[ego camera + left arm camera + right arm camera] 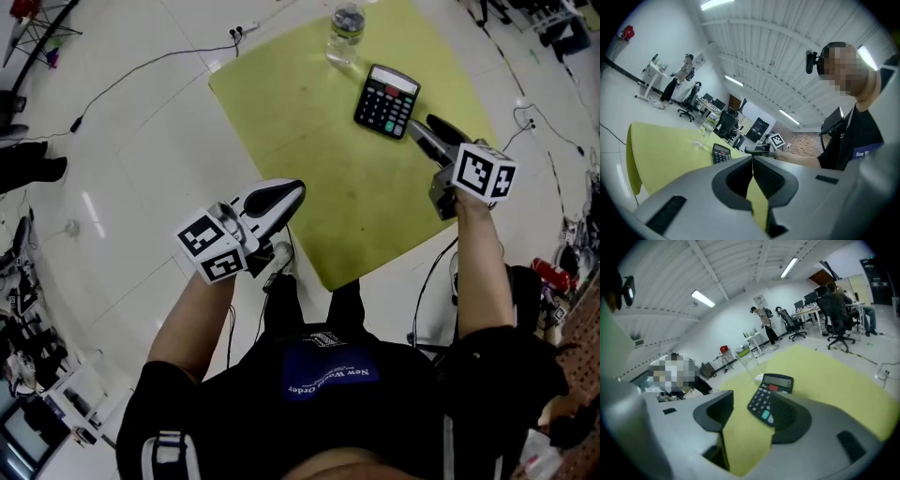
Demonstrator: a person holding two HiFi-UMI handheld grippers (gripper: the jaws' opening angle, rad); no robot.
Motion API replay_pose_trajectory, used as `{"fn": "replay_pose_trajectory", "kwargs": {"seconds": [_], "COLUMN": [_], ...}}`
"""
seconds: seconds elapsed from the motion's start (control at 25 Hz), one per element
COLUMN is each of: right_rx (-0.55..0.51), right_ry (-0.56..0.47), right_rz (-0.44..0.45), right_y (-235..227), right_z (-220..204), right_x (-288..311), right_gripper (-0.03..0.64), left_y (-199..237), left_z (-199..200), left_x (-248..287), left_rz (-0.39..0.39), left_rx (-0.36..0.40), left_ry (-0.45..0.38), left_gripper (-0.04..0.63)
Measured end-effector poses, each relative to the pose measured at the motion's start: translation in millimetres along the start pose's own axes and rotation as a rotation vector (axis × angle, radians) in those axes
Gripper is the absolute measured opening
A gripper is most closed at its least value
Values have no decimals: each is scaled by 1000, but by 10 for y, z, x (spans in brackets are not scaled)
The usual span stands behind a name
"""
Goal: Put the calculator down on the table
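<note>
**Though left jaws are closed, right jaws are spread just behind the calculator**

While the calculator [386, 100] lies flat on the yellow-green table [319, 178], keys up, nothing grips it.

Head view:
- Calculator is at 1 o'clock from frame centre, on the far right part of the table.
- Clear bottle [346, 33] stands at 11 o'clock from it, apart.
- Right gripper [422, 129] comes in from 4 o'clock of the calculator. Its tips are just beside the near right corner; contact can't be told.
- Left gripper [292, 192] is at 7 o'clock of the calculator, well apart, at the table's near left edge, over floor [141, 141].

Left gripper view:
- Left gripper [753, 159] has its pads together with nothing between them.
- Calculator [721, 153] is on the table [661, 154] at 11 o'clock off the tips.
- Right gripper [761, 149] is just right of it.
- A person [677, 84] stands far back at 10 o'clock.

Right gripper view:
- Right gripper [752, 403] has its jaws wide apart, pads clamping nothing.
- Calculator [769, 397] is at 12–1 o'clock ahead, flat on the table [834, 380], near corner hidden behind the right pad.
- Seated people [834, 305] are at desks at 1 o'clock, far back.
</note>
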State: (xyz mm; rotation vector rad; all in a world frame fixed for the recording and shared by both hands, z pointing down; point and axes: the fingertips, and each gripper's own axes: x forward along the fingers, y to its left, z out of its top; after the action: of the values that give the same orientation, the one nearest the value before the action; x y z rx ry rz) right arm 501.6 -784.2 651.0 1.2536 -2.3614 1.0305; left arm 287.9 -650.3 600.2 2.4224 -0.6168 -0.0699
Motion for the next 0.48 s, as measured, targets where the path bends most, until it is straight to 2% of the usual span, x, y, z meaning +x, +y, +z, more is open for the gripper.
{"fn": "replay_pose_trajectory", "kwargs": {"seconds": [0.16,0.24,0.36,0.48], "right_rx": [5,-9,-13,-76], "right_ry": [-99,-155,-207,-245], "right_rz": [115,159,216,259], "right_y": [633,977,1507,2026], "right_z": [157,311,438,504], "right_x": [-705,-1070,-1636,-2098], "right_gripper": [67,-5,-11,-12], "left_y": [-474,-758,-1252,-1667], "left_z": [483,754,1098,1394], "left_x": [-169,-233,-387,-581], "left_rz": [9,-2,-14,-23], "left_rx": [58,113,167,203], "left_ry": [-30,-48,-74,-116], "left_gripper": [7,8,6,6]}}
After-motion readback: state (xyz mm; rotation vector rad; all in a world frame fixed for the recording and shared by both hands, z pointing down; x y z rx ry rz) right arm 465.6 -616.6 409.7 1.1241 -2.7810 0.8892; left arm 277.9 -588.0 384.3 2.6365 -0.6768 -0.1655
